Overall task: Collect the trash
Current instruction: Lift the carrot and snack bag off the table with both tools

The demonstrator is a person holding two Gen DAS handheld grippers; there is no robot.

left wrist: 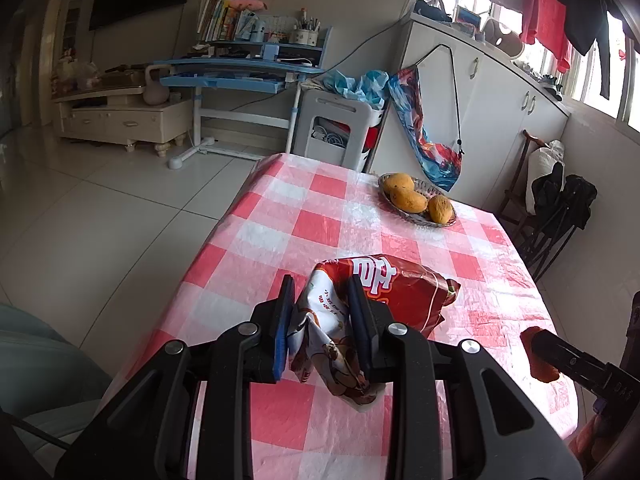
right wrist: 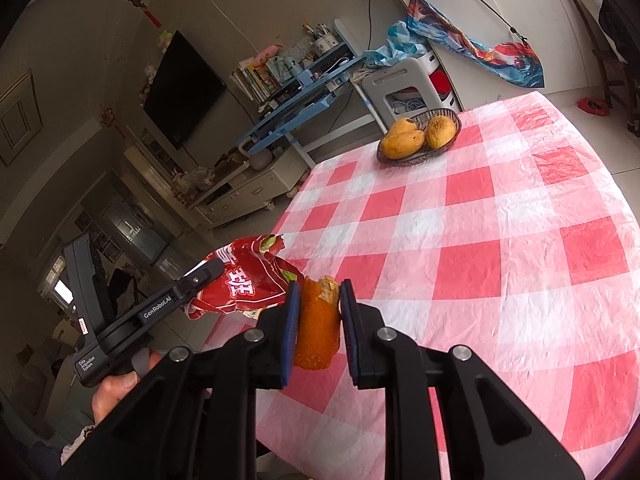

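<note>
My left gripper (left wrist: 320,292) is shut on a crumpled red and white snack bag (left wrist: 400,292), held above the red-and-white checked tablecloth (left wrist: 320,208). In the right wrist view the same bag (right wrist: 244,284) hangs off the table's left edge, with the left gripper's finger (right wrist: 192,284) on it. My right gripper (right wrist: 319,286) is shut on an orange piece of mango peel (right wrist: 318,328), its torn pale end pointing up. That peel (left wrist: 536,356) shows at the right edge of the left wrist view, pinched by the right gripper's fingertips (left wrist: 560,350).
A wire basket (left wrist: 418,200) with three mangoes stands at the table's far end, also seen as the basket (right wrist: 420,134). A dark chair (left wrist: 560,208) stands right of the table. A white stool (left wrist: 340,124) and a blue desk (left wrist: 240,68) lie beyond. A hand (right wrist: 116,392) grips the left handle.
</note>
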